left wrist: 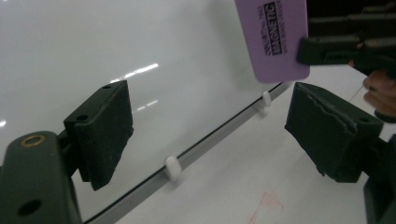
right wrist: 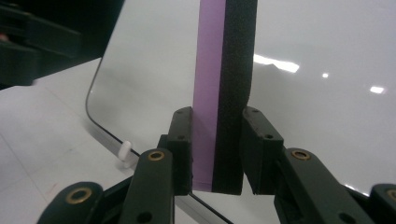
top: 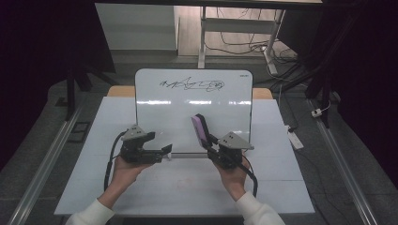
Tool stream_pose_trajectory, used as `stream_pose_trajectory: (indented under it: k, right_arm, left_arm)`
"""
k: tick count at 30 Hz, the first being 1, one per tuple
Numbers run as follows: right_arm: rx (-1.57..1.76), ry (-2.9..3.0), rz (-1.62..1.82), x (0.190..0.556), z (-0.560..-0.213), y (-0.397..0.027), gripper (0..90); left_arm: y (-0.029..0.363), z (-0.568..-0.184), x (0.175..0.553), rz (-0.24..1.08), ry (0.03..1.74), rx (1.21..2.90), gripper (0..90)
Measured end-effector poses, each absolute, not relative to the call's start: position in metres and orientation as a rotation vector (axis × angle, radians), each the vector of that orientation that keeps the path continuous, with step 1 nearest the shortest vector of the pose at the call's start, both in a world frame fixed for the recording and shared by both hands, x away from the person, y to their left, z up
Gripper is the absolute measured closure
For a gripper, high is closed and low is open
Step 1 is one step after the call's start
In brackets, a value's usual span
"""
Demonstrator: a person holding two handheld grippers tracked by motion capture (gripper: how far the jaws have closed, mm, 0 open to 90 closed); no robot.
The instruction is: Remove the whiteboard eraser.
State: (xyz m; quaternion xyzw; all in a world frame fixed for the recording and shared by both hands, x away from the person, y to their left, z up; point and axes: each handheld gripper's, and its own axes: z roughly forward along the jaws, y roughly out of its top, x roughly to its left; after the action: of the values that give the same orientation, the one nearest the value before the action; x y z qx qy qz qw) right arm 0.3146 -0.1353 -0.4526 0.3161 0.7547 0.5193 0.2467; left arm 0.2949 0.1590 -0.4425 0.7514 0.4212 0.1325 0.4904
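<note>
Right gripper [top: 212, 146]: clamped on the purple eraser [top: 201, 129], jaws pinching it across its thin side. From the right gripper view you get purple plastic on one side, black felt on the other.
Eraser axis: long side sticks up and away from the jaws, tilted a bit toward the left in the high view. Label reads MAGNETIC in the left gripper view.
Eraser vs board: held just in front of the lower part of the whiteboard [top: 155, 101]. Can't tell if the felt is touching it.
Scribble [top: 191, 85]: near the board's top edge, well above the eraser. So my guess is the move is up the board, felt side turned to the surface.
Left gripper [top: 165, 151]: jaws apart, holding nothing, low by the board's bottom edge and its white clips [left wrist: 172, 167].
Nearer hand: the right one, it's already got the eraser.
</note>
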Motion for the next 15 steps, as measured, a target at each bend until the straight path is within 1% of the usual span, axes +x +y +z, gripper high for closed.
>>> stream_pose_trajectory:
  k: [15]
  right_arm:
    - [0.793,2.085,1.474,0.303,-0.47,-0.111,66.7]
  left_arm:
    - [0.133,-0.442,0.312,0.201,0.98,1.787,16.6]
